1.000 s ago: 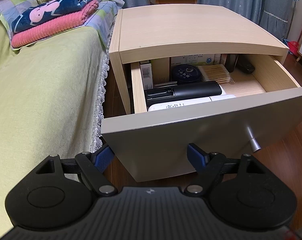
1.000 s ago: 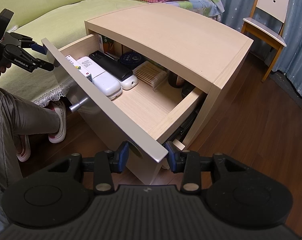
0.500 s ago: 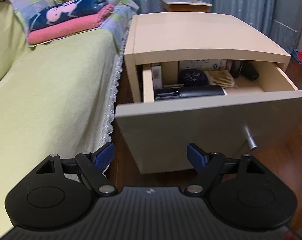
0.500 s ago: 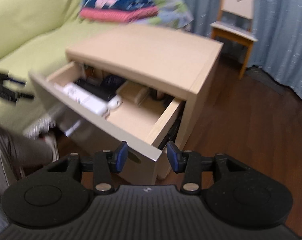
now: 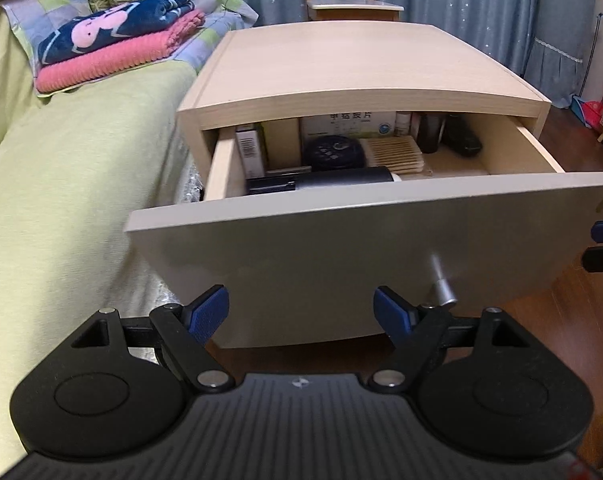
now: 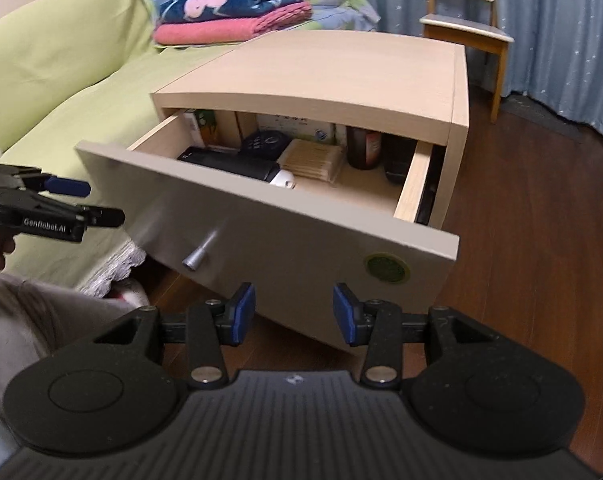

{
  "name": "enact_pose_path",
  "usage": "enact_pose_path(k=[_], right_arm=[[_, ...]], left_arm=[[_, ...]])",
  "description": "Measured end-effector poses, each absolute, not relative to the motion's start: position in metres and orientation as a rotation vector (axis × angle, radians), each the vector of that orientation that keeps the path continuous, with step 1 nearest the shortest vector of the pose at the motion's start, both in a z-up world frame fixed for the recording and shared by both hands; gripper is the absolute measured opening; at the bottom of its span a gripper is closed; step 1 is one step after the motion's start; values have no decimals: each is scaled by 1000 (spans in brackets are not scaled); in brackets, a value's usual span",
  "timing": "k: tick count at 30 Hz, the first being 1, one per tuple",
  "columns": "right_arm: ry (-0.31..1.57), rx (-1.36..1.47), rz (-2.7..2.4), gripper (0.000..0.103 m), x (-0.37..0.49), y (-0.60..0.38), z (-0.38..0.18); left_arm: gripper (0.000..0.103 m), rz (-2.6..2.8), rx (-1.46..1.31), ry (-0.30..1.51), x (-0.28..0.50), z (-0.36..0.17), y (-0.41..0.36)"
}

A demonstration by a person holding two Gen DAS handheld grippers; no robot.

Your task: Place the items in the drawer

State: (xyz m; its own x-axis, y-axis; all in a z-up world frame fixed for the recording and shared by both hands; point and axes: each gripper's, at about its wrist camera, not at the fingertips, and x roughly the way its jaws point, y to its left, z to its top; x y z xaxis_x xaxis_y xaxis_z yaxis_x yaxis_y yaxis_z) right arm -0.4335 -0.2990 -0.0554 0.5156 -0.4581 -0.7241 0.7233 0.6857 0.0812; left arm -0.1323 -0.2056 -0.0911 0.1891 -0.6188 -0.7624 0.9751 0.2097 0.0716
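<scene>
Holding left gripper point(image 5: 301, 312) and right gripper point(image 6: 294, 312) spread, both empty, just short of drawer point(image 6: 285, 236) front. Drawer standing pulled out ahead, black remote point(image 6: 229, 163), cotton swab box point(image 6: 313, 159), brown bottle point(image 6: 363, 148) lying inside. Only closing seems left.

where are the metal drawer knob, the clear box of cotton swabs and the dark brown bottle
silver metal drawer knob point(image 6: 195, 259), right wrist view, on its round end face
clear plastic box of cotton swabs point(image 6: 311, 159), right wrist view, on its top
dark brown bottle point(image 6: 363, 148), right wrist view, on its body
</scene>
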Motion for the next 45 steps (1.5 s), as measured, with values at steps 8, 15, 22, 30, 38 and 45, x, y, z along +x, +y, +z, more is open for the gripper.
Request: enact_pose_path(k=[8, 15, 22, 30, 38, 45], right_arm=[[737, 440, -788, 38, -419, -301, -74], [730, 457, -813, 38, -415, -302, -79], [734, 455, -826, 38, -412, -305, -79], [730, 467, -847, 38, -408, -309, -77], [722, 475, -860, 38, -405, -313, -78], [712, 480, -867, 38, -405, -313, -79]], left_arm=[[80, -1223, 639, 685, -149, -98, -223], [80, -1200, 630, 693, -149, -101, -226], [81, -1199, 623, 690, -149, -102, -227], [81, -1200, 615, 688, -147, -102, -229], [81, -1202, 612, 686, -147, -103, -233], [81, -1205, 611, 683, -147, -103, -235]])
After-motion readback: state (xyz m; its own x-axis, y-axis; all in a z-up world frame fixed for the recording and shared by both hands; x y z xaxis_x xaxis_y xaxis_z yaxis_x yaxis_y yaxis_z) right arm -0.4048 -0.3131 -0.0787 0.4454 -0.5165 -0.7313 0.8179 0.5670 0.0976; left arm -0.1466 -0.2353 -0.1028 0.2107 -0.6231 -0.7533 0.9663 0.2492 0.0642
